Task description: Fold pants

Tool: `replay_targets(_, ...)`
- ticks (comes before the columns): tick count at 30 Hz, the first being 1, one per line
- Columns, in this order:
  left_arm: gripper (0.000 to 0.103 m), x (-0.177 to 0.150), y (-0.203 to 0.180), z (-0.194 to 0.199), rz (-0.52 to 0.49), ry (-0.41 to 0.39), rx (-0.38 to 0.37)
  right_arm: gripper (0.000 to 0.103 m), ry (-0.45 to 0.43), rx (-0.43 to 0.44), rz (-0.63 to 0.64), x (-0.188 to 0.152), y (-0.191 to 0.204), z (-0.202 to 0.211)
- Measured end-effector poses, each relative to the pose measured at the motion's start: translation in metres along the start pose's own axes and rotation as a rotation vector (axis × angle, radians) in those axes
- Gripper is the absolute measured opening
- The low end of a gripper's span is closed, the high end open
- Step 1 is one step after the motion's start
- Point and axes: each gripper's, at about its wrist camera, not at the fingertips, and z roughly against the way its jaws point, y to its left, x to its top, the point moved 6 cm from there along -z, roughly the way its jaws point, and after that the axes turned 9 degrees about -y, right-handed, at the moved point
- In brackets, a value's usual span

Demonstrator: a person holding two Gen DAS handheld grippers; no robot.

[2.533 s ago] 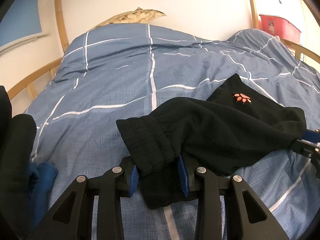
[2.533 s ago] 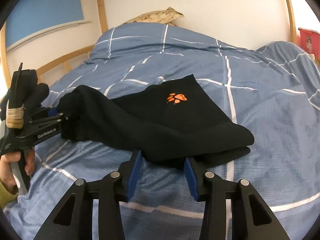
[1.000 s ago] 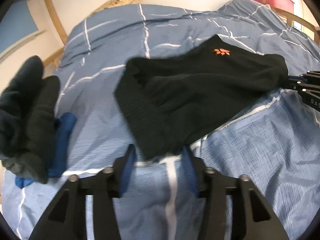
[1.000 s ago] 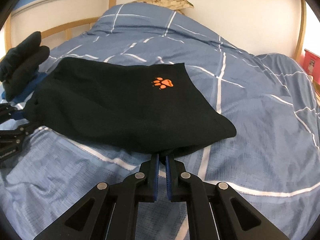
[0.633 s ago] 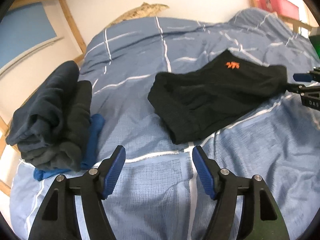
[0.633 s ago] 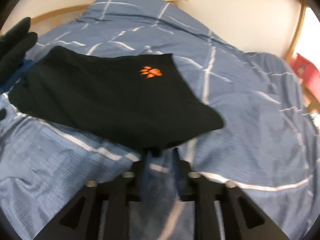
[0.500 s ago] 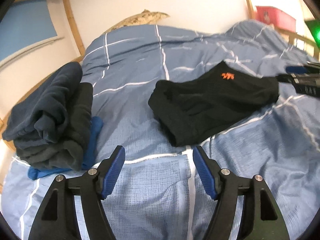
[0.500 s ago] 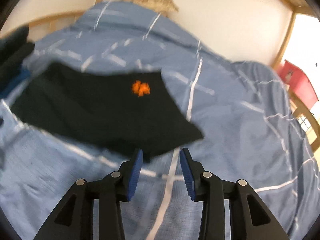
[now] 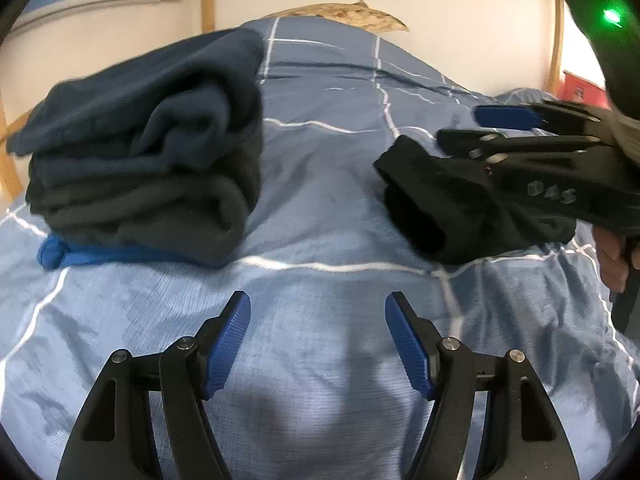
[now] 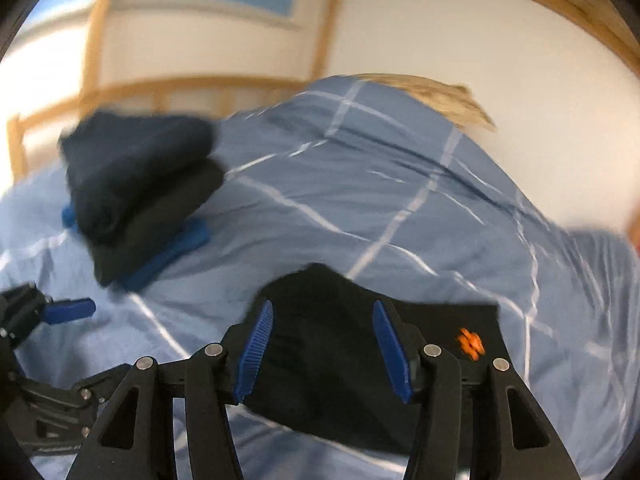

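Left wrist view: left gripper point(image 9: 318, 340) hangs over the blue checked duvet point(image 9: 320, 208), jaws spread wide, blue pads point(image 9: 226, 344) with nothing between them, only bare cover below. Folded black pants point(image 9: 448, 208) lie on the duvet at right, flat bundle, folded edge facing the camera. Right gripper point(image 9: 480, 126) comes in from the right edge just above the pants, its black body across their far side, one blue pad showing; from this view whether it touches the cloth cannot be told. A hand point(image 9: 612, 256) is on its handle at the right edge. At left, a stack of folded dark clothes point(image 9: 148, 140) sits on a bright blue garment point(image 9: 60, 254), well apart from the pants. Tan pillow point(image 9: 348, 14) shows behind the duvet hump. Right wrist view, motion-blurred: right gripper point(image 10: 322, 350) with jaws opening, pads apart, the black pants point(image 10: 320, 360) seen between and below them but not pinched. Orange paw logo point(image 10: 470, 342) faces up at right. Left gripper point(image 10: 68, 308) at left edge, clothes stack point(image 10: 136, 184) beyond it.
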Motion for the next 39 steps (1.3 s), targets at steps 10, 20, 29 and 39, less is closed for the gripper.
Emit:
replay_targets(10, 0.068, -0.005, 0.013, -0.001, 0.084, 0.005, -0.008, 0.052, 0.158, -0.011, 0.141, -0.022, 0.049, -0.064)
replay_targets(20, 0.068, -0.005, 0.012, -0.004, 0.082, 0.003, -0.016, 0.032, 0.196, -0.119, 0.012, -0.049, 0.006, -0.058)
replay_targets(29, 0.068, 0.000, -0.001, -0.002, 0.054, -0.020, -0.096, 0.019, 0.156, -0.117, -0.157, -0.057, -0.025, -0.039)
replay_targets(39, 0.064, 0.035, -0.044, -0.023, 0.043, -0.009, -0.252, 0.010, 0.127, -0.091, -0.218, -0.075, -0.037, -0.024)
